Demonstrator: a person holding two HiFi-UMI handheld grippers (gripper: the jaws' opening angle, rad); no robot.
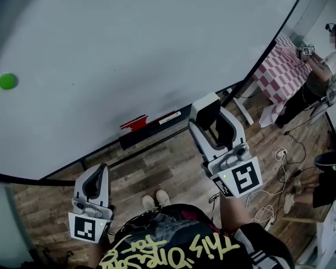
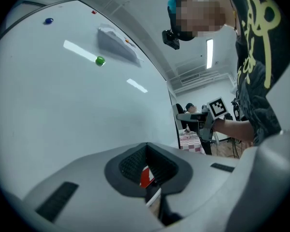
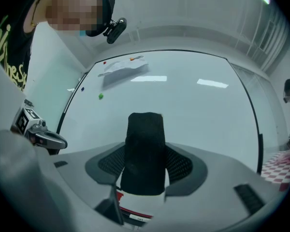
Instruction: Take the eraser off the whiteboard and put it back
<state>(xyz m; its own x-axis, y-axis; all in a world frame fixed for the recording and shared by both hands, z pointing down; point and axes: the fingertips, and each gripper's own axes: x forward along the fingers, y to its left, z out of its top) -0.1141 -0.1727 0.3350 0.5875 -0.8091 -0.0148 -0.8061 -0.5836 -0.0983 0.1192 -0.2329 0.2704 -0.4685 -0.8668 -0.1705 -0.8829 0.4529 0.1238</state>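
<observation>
- Standing upright between the fingers of the right gripper [image 1: 213, 116], the black eraser [image 3: 145, 151] is pinched on both sides, in front of the whiteboard [image 1: 129, 43].
- The fingers of the left gripper [image 1: 95, 181] are pressed together, and nothing is held by them.
- A green magnet [image 1: 7, 81] is seen at the board's left.
- A red object [image 1: 133, 122] and a marker [image 1: 169, 117] are laid on the ledge [image 1: 151, 132] beneath the board.
</observation>
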